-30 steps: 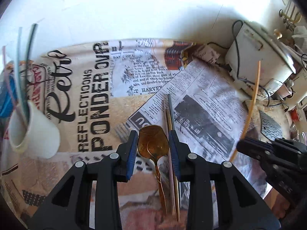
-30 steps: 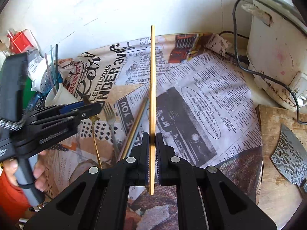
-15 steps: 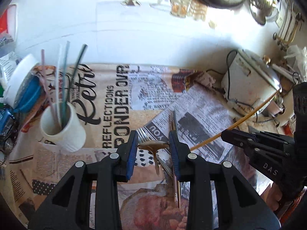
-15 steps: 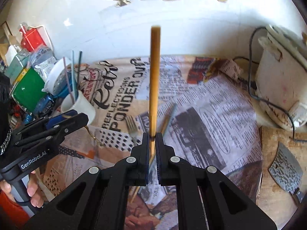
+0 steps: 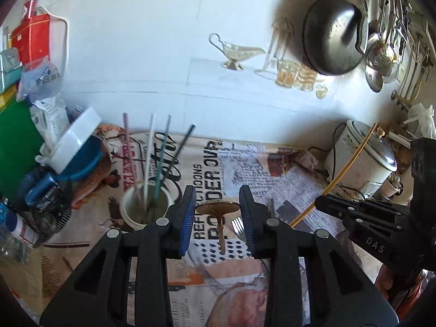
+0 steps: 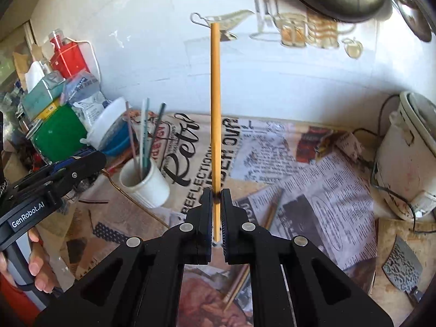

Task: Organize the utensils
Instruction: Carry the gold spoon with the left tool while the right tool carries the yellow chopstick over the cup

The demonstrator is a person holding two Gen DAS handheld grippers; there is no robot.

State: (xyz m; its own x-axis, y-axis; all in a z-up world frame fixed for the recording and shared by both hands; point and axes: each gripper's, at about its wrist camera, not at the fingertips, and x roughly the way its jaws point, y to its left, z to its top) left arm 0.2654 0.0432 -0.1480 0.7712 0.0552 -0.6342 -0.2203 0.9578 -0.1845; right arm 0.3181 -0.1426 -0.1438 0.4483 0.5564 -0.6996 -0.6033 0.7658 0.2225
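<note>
Spoon and chopstick held above a paper-covered desk

The desk (image 6: 387, 234) is spread with overlapping newspaper (image 5: 294, 190) and a printed sheet (image 6: 190, 136) bearing large black lettering: "Retro" in script, then "REFLECTIONS" and "PONDER OVER", the latter partly hidden. Behind it rises a white tiled wall (image 5: 163, 41) with decorative tiles showing a gravy boat and jars. A dark pan (image 5: 329, 46) and metal ladles (image 5: 378, 62) hang at the upper right. A white rice cooker (image 6: 408, 152) with a black cord stands at the right edge, and a patterned cleaver (image 6: 403, 267) lies on bare wood near it. At the left sits a clutter of cartons, a red box (image 6: 68, 57), a green pack (image 6: 57, 133) and a blue-and-white tub (image 5: 79, 150).

A white cup (image 6: 144, 179) stands on the printed sheet, holding several thin straws (image 5: 152, 158) that lean outward.

The left hand-held gripper (image 5: 218, 212) pinches a brown spoon (image 5: 219, 212) by the bowl, edge-on between its blue pads, the handle hanging down; it is just right of the cup in the left view. A fork (image 5: 238, 224) lies on the paper below. The side of this tool reads "GenRobot.AI", with fingers (image 6: 35, 261) wrapped round its grip.

The right hand-held gripper (image 6: 216, 212) is pressed tight on a yellow chopstick (image 6: 215, 109), which stands up past the jaws. Its side shows "DAS". More chopsticks (image 6: 269, 212) lie on the newspaper beneath
</note>
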